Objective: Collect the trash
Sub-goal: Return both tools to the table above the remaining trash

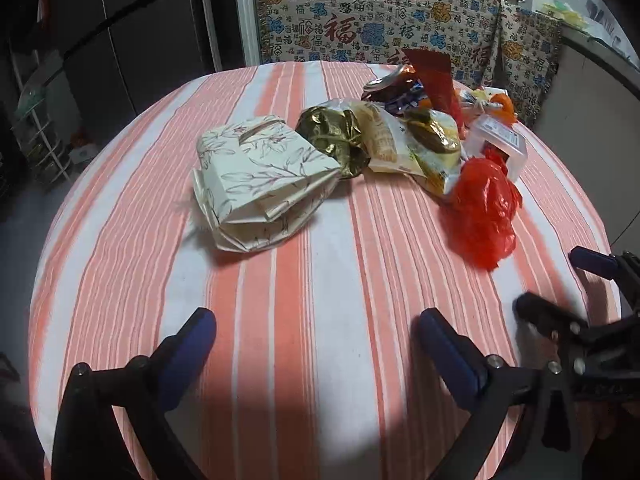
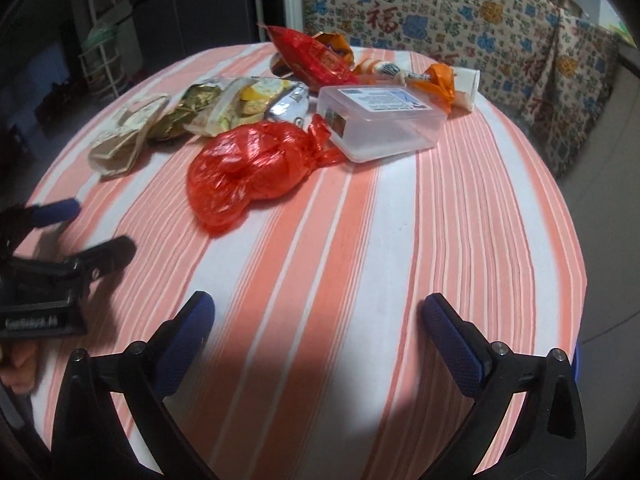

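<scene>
Trash lies in a heap at the far side of a table with a pink-and-white striped cloth. It holds a crumpled floral paper bag, a gold foil wrapper, snack packets, a knotted red plastic bag, a clear plastic box and a red packet. My left gripper stands open over bare cloth near the front edge, with nothing between its fingers. My right gripper is open too, short of the red plastic bag. Each gripper shows in the other's view, the right and the left.
A sofa or chair under a patterned throw stands behind the table. Dark cabinets and a white wire rack are at the left. The table's right edge drops to a grey floor. A person's fingers show behind the left gripper.
</scene>
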Motion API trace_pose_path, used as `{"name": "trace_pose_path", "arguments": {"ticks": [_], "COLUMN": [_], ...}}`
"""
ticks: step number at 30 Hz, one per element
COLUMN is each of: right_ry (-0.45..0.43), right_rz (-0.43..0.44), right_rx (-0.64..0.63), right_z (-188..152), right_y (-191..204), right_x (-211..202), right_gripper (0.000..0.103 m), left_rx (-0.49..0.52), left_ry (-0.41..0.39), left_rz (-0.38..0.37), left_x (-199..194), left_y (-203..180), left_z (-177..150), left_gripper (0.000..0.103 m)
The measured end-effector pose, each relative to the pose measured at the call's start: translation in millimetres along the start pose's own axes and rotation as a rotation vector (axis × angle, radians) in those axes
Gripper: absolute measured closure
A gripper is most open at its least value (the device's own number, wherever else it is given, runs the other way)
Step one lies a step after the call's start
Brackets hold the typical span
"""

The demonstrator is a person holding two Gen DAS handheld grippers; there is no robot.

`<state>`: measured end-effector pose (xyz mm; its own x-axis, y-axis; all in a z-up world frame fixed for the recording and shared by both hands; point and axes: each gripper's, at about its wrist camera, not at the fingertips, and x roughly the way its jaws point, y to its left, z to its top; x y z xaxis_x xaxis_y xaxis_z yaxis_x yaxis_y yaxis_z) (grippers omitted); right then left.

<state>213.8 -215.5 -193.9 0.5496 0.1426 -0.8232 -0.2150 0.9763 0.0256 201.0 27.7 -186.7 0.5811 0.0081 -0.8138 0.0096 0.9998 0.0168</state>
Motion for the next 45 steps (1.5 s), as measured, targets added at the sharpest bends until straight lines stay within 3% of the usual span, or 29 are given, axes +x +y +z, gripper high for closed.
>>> {"name": "trace_pose_path", "arguments": {"ticks": [14, 45], "right_ry": [-0.03, -0.033], "right_rz": [-0.048, -0.04], "right_rx": [0.051, 0.048], "right_z": [65, 64], "right_y": [-6, -8], "right_x": [41, 40], "right_gripper": [0.0, 0.0], "left_rx": [-0.019, -0.025], "left_ry": [-0.013, -0.015], "left_rz": [0.01, 0.014], "left_x": [5, 5], "left_y": [2, 2], "left_z": [6, 6], "left_gripper": [0.0, 0.0]}}
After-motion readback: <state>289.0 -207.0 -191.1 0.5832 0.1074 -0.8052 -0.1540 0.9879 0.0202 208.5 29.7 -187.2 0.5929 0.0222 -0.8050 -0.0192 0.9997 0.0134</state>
